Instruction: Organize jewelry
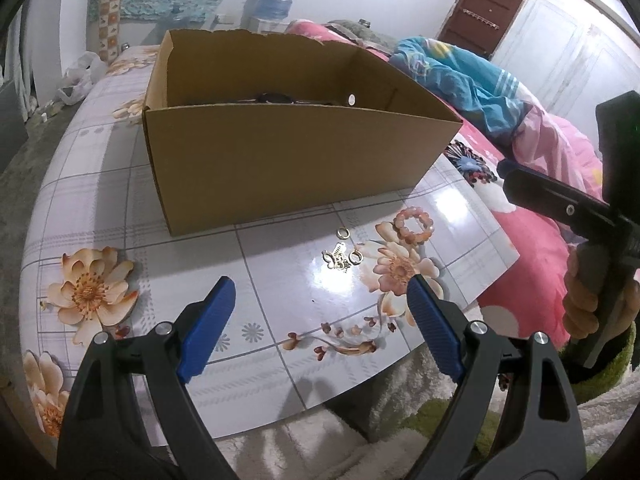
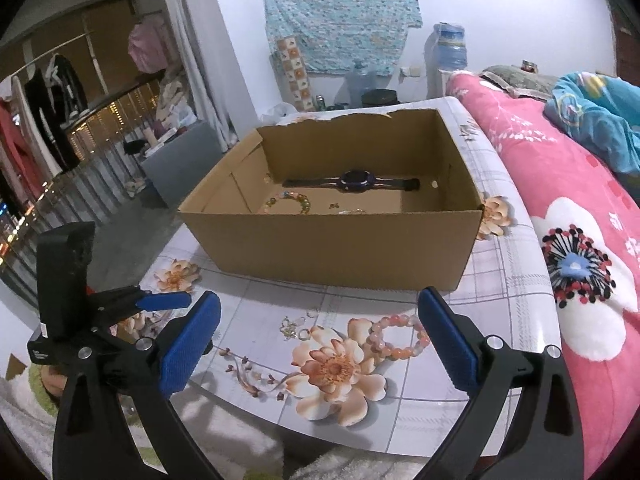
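An open cardboard box (image 1: pixel 288 168) (image 2: pixel 340 240) stands on the flowered table. Inside it lie a dark wristwatch (image 2: pixel 354 181), a coloured bead bracelet (image 2: pixel 288 201) and small gold pieces (image 2: pixel 348 209). In front of the box on the table lie a pink bead bracelet (image 1: pixel 413 226) (image 2: pixel 398 341), gold hoop earrings (image 1: pixel 343 233) and a small tangle of gold jewelry (image 1: pixel 338 259) (image 2: pixel 294 327). My left gripper (image 1: pixel 320 320) is open and empty, hovering just short of the gold pieces. My right gripper (image 2: pixel 320 336) is open and empty, above the pink bracelet and gold tangle.
The table (image 1: pixel 100 184) has a glossy tile-and-flower cover. A bed with a pink blanket (image 2: pixel 580 240) and blue bedding (image 1: pixel 460 76) lies along the right. White fluffy carpet (image 1: pixel 320 444) lies below the table's front edge. The right gripper's body (image 1: pixel 580 208) shows at the right.
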A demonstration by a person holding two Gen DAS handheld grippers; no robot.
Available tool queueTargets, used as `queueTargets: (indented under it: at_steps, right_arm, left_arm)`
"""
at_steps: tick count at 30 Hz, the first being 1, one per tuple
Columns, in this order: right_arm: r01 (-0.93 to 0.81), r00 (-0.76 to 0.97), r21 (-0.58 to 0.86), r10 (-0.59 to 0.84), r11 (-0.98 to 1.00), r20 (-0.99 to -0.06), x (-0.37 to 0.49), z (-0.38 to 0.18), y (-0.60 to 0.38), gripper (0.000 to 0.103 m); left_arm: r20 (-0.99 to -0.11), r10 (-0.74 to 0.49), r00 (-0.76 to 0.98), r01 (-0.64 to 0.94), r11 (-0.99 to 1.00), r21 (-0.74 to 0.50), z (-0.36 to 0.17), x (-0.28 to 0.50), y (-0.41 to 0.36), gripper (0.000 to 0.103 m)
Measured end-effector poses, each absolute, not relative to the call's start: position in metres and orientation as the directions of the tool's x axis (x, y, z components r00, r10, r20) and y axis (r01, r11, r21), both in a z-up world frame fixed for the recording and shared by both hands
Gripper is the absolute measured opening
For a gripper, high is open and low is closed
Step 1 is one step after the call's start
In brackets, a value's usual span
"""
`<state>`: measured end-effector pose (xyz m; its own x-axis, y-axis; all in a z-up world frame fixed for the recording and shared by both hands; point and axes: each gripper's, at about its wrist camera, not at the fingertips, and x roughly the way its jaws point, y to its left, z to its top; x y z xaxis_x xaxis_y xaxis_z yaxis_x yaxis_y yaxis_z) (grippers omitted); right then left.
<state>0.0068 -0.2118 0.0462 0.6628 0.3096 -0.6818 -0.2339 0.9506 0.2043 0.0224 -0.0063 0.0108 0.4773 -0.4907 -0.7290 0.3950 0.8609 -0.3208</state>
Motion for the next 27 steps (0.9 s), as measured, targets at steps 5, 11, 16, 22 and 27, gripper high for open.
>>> queueTargets:
  at_steps: [5,11,16,22,27]
  right_arm:
    - [-0.193,0.673,0.169,0.256,0.966,-0.693,0.007,0.044,-0.210,0.096]
    - [-0.132,0.697,0.090,0.157,0.987,-0.699,0.008,0.043,-0.208,0.096]
    - [-0.098,0.716,0.019,0.084,0.995,-0.693,0.008,0.042,-0.205,0.096]
    - [-0.105,0.747,-0.060,0.039,0.993,-0.664,0.006,0.044,-0.200,0.096]
    - [-0.118,0.767,-0.135,0.004,0.984,-0.641,0.006,0.046,-0.192,0.096]
  left_arm:
    - [-0.735,-0.471,0.487,0.381,0.872,-0.306,0.010,0.025,-0.004,0.084]
    - [-0.743,-0.450,0.495,0.363,0.884,-0.294,0.007,0.027,0.001,0.084]
    - [-0.748,-0.436,0.501,0.352,0.892,-0.284,0.005,0.027,0.005,0.084]
    - [-0.751,-0.419,0.510,0.343,0.900,-0.269,0.004,0.027,0.008,0.084]
    - [-0.761,-0.405,0.508,0.339,0.906,-0.256,0.002,0.028,0.008,0.084]
